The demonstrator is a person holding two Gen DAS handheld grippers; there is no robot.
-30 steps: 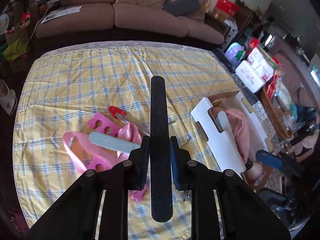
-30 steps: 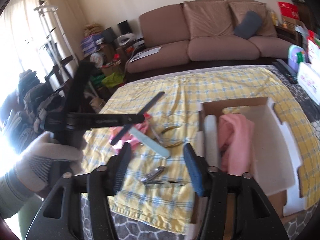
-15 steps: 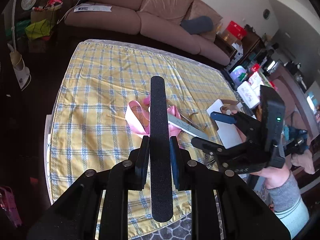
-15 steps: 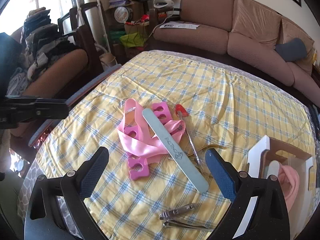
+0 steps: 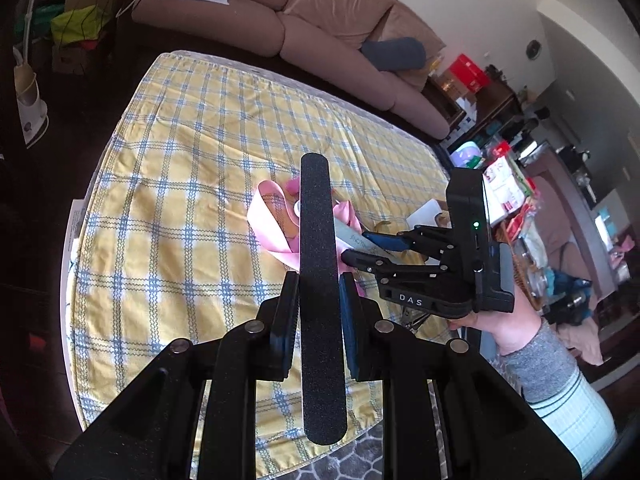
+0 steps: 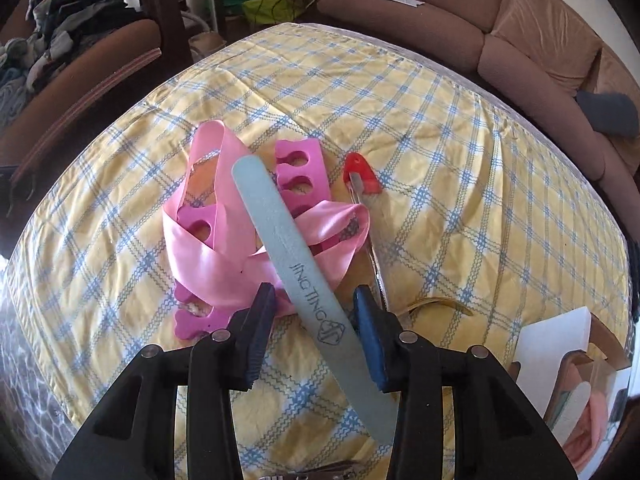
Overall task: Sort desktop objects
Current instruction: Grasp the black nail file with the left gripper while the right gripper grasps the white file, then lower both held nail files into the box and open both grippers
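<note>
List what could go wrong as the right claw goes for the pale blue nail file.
The right claw is open astride the long pale blue nail file, which lies across the pink satin ribbon and magenta foam toe separators; lifting might drag those along. The left claw, clamped on the long black emery board, is close enough that the two could bump.

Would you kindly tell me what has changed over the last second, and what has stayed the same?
The right gripper has swung away from the box and come down over the pale blue nail file, jaws open on either side of it, not yet closed. The left gripper still clamps the black nail file. The pink ribbon and toe separators lie unmoved.
</note>
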